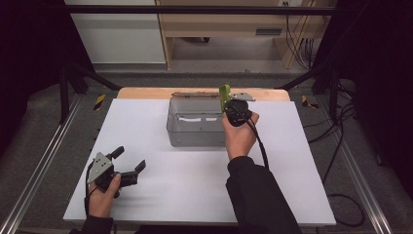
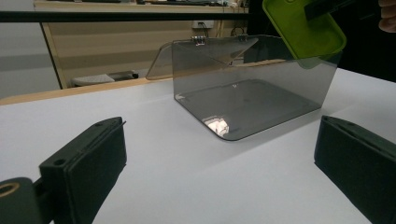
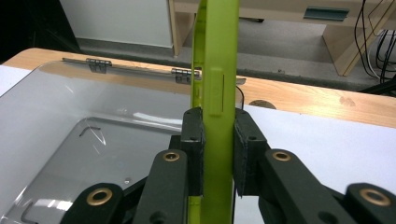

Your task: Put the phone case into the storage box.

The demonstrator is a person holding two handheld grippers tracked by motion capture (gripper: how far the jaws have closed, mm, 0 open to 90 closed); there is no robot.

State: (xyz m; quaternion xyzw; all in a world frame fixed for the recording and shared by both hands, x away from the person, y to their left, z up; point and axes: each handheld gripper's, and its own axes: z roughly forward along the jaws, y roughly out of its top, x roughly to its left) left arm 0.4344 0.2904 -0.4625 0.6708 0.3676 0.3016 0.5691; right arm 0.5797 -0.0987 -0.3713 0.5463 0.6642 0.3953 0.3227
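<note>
A clear grey plastic box [image 1: 195, 127] stands at the back middle of the white board [image 1: 302, 161], its hinged lid [image 1: 195, 94] swung open toward the far edge. My right gripper [image 1: 228, 106] is shut on a flat lime-green plastic piece [image 1: 224, 92], held upright and edge-on over the box's far right corner. In the right gripper view the pads [image 3: 245, 149] press both faces of the green piece [image 3: 217, 70], with the box [image 3: 93, 140] below on the left. My left gripper [image 1: 130, 157] rests open at the near left, nothing between its jaws, pointed at the box [image 2: 252, 88].
A wooden table edge [image 1: 146, 92] runs behind the white board. Metal rails [image 1: 44, 161] flank the table on both sides. Cables [image 1: 341, 146] hang at the right. Wooden furniture [image 1: 229, 24] stands on the floor beyond.
</note>
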